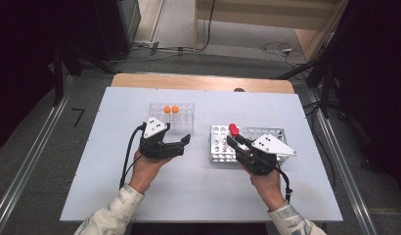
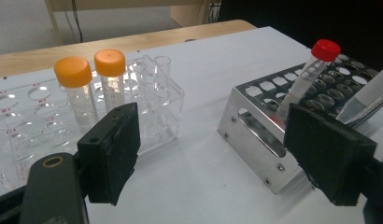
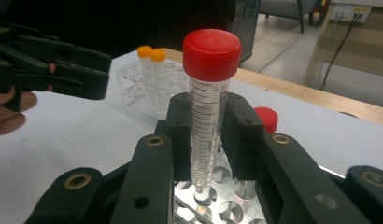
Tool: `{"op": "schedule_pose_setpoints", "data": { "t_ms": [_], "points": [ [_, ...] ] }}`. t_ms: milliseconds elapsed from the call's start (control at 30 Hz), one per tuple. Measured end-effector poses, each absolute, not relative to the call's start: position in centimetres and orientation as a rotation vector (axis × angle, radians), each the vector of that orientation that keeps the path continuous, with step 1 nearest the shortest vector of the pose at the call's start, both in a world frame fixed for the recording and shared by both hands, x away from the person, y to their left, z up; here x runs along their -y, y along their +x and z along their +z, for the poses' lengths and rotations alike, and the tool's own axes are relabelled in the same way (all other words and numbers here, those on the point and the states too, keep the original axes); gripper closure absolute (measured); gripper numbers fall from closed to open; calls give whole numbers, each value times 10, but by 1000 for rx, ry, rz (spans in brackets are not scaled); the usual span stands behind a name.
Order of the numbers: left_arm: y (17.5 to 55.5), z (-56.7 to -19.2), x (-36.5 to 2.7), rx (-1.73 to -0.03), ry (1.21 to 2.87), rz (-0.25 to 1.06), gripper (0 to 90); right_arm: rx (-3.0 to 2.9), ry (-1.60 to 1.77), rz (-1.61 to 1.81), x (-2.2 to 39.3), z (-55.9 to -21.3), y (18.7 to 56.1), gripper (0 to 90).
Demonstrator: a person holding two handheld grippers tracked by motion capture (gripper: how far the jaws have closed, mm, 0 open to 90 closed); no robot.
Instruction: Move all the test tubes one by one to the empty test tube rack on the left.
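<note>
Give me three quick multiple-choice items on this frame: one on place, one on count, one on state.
1. Where is the tip of the red-capped tube?
A. Just above the metal rack
B. In the clear rack
C. Flat on the table

2. How many orange-capped tubes stand in the clear rack?
A. One
B. Two
C. Four

3. State of the left gripper?
A. Shut on a tube
B. Open, holding nothing
C. Shut on the rack

Key: 1 A, the right gripper holds it over the holes; 2 B, two orange caps; 3 B, jaws apart over bare table.
</note>
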State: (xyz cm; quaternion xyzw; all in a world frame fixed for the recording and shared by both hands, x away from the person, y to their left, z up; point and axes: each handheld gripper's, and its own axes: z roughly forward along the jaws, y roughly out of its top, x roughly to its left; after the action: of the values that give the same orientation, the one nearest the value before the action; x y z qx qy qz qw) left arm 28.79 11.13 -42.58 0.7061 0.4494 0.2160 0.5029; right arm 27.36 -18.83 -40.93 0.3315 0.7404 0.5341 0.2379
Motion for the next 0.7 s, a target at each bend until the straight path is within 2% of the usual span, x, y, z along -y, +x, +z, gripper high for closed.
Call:
{"op": "schedule_pose_setpoints", "data": {
  "t_ms": [167, 333, 433, 667, 700],
  "points": [
    [285, -422, -112, -1076, 1698, 511, 178, -2098, 867, 1507, 177, -407, 263, 710],
    [282, -419, -109, -1086, 1702, 500, 94, -2212, 834, 1494, 152, -423, 257, 710],
    [279, -416, -108, -1077, 1700, 489, 77, -2265, 836, 1467, 139, -436, 260, 710],
    [268, -405, -102, -1005, 1693, 416, 89, -2308, 852, 1442, 118, -448, 269, 710],
    [266, -404, -99, -989, 1694, 413, 113, -2306, 850, 1446, 116, -448, 271, 710]
  ]
}}
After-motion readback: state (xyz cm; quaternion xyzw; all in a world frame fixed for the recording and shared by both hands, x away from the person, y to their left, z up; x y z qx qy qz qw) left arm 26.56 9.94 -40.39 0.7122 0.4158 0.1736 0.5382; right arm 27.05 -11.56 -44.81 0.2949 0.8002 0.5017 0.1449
